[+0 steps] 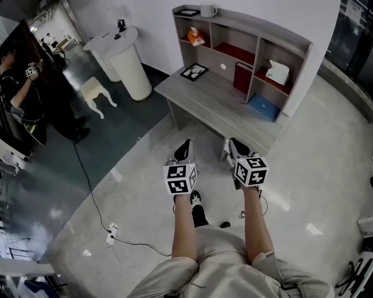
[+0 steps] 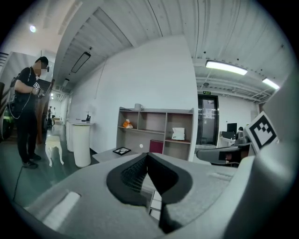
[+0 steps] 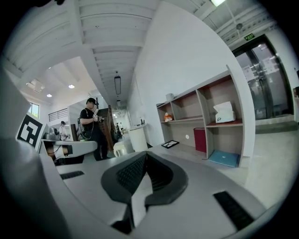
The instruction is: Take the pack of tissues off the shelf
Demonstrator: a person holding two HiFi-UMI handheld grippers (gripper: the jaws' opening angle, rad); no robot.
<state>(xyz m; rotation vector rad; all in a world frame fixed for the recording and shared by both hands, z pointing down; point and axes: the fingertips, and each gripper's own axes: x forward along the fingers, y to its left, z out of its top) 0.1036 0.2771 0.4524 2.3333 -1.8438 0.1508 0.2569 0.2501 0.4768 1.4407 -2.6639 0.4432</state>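
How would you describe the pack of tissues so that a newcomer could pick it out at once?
Find the grey desk carrying a shelf unit against the white wall. In the unit's upper right-end compartment sits the pack of tissues. It is the only white, boxy item there, above a flat blue item and right of a dark red box.

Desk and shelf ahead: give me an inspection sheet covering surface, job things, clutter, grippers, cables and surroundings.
Surface: grey desk, mostly bare.
Job's things: pack of tissues on the right-hand shelf, untouched.
Clutter: picture frame, red box, blue flat item, orange item, mug.
Grippers: left gripper and right gripper shut, empty, short of the desk.
Cables: cable trailing to a power strip.
Surroundings: white pedestal, white stool, a person at left.
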